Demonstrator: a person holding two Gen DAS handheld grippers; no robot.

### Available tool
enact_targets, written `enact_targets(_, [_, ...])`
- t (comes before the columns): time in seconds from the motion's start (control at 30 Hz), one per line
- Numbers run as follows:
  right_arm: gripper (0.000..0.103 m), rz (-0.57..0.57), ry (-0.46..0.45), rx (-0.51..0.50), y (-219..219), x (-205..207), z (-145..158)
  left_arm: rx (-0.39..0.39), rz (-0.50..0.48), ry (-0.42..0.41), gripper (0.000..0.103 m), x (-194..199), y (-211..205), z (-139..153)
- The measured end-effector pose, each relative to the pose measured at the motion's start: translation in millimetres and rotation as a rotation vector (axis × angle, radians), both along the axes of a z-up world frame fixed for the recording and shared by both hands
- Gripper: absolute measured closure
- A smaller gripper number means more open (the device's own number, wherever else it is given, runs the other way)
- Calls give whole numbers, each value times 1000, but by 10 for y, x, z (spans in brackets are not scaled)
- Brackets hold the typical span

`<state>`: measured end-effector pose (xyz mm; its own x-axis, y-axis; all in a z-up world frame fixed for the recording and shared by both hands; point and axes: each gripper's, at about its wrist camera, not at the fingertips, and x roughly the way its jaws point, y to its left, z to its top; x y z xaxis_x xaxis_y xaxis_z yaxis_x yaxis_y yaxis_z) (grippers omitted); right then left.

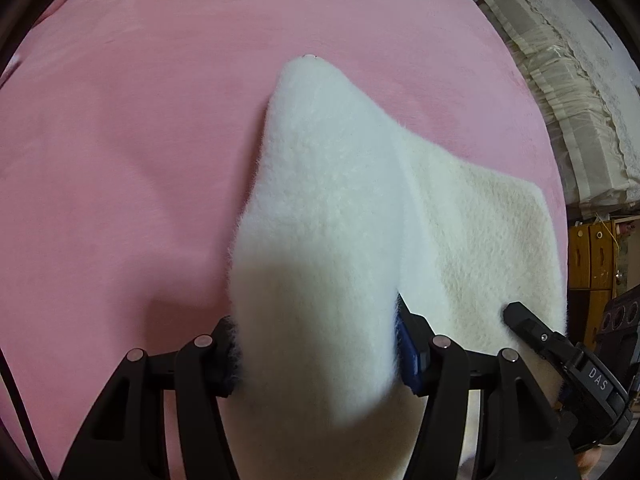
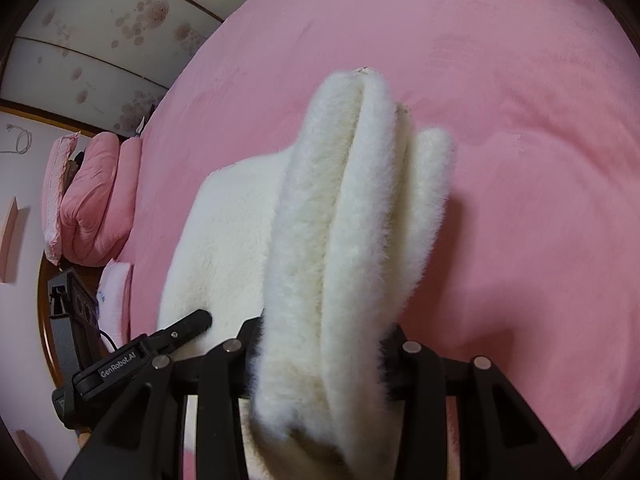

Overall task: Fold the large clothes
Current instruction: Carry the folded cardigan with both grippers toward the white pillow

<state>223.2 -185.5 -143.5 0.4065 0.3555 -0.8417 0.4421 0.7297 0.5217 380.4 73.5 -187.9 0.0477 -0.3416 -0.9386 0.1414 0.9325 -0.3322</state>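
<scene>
A white fluffy garment (image 1: 320, 200) hangs lifted over the pink bed sheet (image 1: 120, 160). My left gripper (image 1: 320, 344) is shut on a thick fold of it, with the fabric bulging between both fingers. In the right wrist view the same garment (image 2: 344, 200) shows as several stacked fluffy layers, and my right gripper (image 2: 320, 344) is shut on that bundle. A flatter part of the garment (image 2: 224, 240) stretches between the two grippers. One finger of the right gripper (image 1: 520, 316) shows against the cloth in the left wrist view, and one left gripper finger (image 2: 192, 320) shows in the right wrist view.
The pink sheet (image 2: 520, 160) spreads wide around the garment. Folded cream bedding (image 1: 560, 100) and yellow wooden boxes (image 1: 592, 252) lie past the bed's edge. A folded pink quilt (image 2: 92, 208) and a flower-patterned panel (image 2: 100, 40) stand on the other side.
</scene>
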Motion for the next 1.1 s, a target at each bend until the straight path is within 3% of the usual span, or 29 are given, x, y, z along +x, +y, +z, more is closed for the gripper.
enact_targets(0.13, [65, 99, -9, 6, 790, 76, 131, 48, 58, 7, 45, 47, 785, 254])
enact_targets(0.4, [65, 303, -46, 94, 2322, 636, 278, 183, 281, -102, 45, 241, 2363, 817])
enact_targets(0.63, [65, 447, -179, 126, 3489, 1197, 458, 322, 410, -257, 45, 528, 3242, 1304])
enact_targets(0.77, [65, 489, -258, 179, 3905, 1413, 459, 359, 445, -330, 44, 620, 3811, 1389])
enact_targets(0.9, [65, 506, -335, 190, 4230, 1548, 169, 342, 457, -370, 44, 753, 4296, 998])
enact_targets(0.97, [65, 489, -340, 184, 4334, 1591, -133, 316, 442, -363, 44, 757, 4506, 571])
enact_targets(1.03, [65, 474, -316, 136, 4490, 1609, -606, 291, 401, -334, 44, 824, 4672, -75])
enact_targets(1.1, [64, 494, -268, 32, 4602, 1574, -1123, 337, 385, -299, 34, 824, 4749, -644])
